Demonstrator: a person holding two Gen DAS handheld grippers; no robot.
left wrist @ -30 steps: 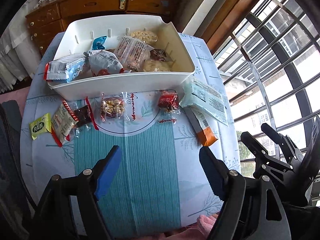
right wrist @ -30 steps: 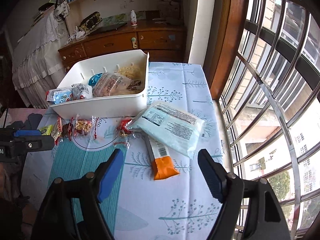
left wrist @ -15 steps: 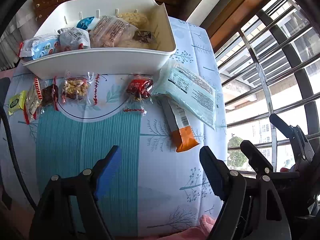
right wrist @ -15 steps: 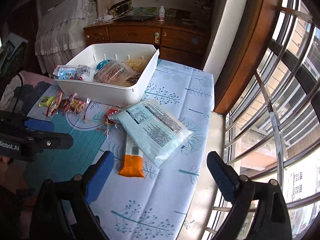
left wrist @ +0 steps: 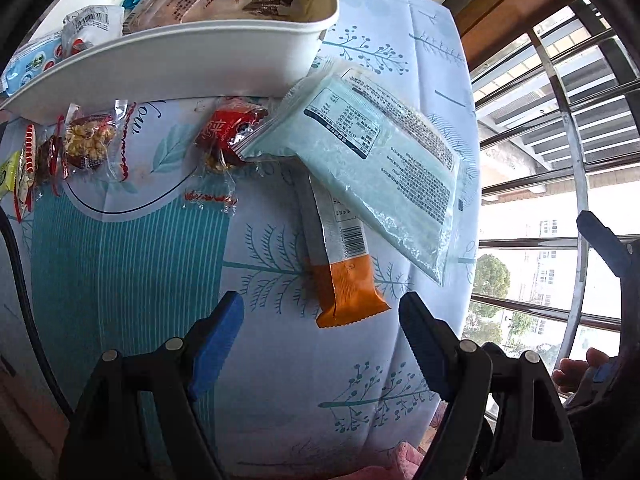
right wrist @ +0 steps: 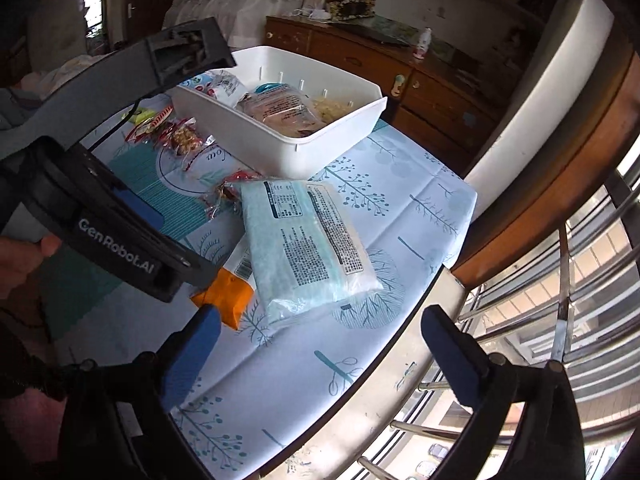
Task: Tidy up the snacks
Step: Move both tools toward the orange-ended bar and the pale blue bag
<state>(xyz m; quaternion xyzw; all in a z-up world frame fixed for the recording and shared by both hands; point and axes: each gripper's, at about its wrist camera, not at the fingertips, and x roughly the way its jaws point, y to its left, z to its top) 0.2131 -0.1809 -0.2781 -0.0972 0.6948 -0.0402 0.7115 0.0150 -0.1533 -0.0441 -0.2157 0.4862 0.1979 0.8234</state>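
Observation:
A white bin (left wrist: 200,64) (right wrist: 280,152) with several snack packs in it stands at the back of the table. In front of it a large pale blue packet (left wrist: 380,172) (right wrist: 312,240) lies across an orange-ended bar (left wrist: 344,280) (right wrist: 228,296). A red candy (left wrist: 228,132) and a nut snack (left wrist: 88,144) lie to their left. My left gripper (left wrist: 320,312) points down, open, with the bar's orange end just ahead of its fingertips. My right gripper (right wrist: 320,320) hovers near the blue packet's near end; its jaws are opening and hold nothing.
The table's right edge (right wrist: 400,340) runs close to a barred window (left wrist: 560,160). A wooden dresser (right wrist: 400,64) stands behind the bin. More small wrapped snacks (left wrist: 24,168) lie at the far left. A hand (right wrist: 16,256) holds the left gripper's handle.
My left gripper has moved right and down, from over the striped cloth to the orange bar. My right gripper has rolled, spread its jaws wider and come nearer to the blue packet.

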